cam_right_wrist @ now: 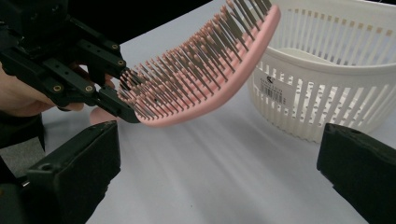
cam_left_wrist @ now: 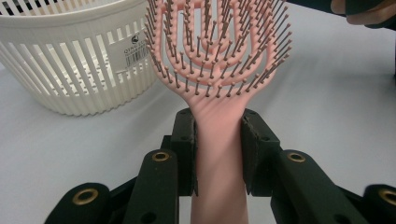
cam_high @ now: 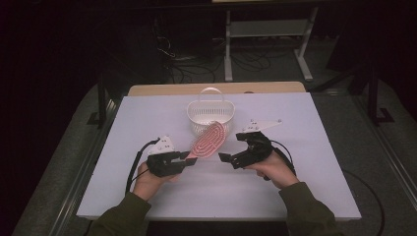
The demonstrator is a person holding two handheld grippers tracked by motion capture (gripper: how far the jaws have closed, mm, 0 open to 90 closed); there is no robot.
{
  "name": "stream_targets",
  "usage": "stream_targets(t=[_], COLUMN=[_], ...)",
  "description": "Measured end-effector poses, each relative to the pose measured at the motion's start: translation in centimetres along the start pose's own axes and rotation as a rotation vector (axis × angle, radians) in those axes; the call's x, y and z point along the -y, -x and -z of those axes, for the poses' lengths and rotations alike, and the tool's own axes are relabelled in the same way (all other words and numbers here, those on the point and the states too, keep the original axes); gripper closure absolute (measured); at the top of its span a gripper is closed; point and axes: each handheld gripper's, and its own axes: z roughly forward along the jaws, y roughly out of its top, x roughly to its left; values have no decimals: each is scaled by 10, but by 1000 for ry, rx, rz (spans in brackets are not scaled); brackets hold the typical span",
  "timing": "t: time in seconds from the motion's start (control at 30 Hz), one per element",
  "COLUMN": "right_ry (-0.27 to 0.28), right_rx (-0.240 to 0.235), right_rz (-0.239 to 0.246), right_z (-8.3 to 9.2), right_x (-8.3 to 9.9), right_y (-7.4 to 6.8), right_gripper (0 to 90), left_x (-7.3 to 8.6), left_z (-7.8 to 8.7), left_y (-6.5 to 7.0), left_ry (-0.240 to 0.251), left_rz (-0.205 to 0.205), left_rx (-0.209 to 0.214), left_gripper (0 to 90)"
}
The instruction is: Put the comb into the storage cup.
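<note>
Currently left hand-held gripper [cam_left_wrist: 218, 154] clamped on pink hairbrush [cam_left_wrist: 219, 56] handle, brush lifted above surface [cam_high: 147, 118], head tilted toward white basket [cam_high: 210, 117]. Right hand-held gripper [cam_right_wrist: 224, 172] jaws wide, empty, just beside brush. Step likely: carry to basket. Next: advance over rim, release.

You have a pink vented hairbrush [cam_high: 209, 141] with dark bristles — its handle is clamped between the left hand-held gripper's [cam_high: 189, 160] jaws, its head tilted upward off the bench, bristles facing up — the tip reaches just beside the white slatted basket [cam_high: 210, 114].
</note>
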Motion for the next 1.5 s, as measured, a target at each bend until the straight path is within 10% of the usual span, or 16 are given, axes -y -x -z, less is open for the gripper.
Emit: stream_targets(t=[1.5], right_ry=[13], right_rx=[-30], right_rz=[-45], right_z=[-32], right_x=[-21], right_y=[-2], right_gripper=[92], left_x=[1], left_z=[-9], left_y=[11], left_ry=[43], left_rz=[-23], left_rx=[-35], left_gripper=[704])
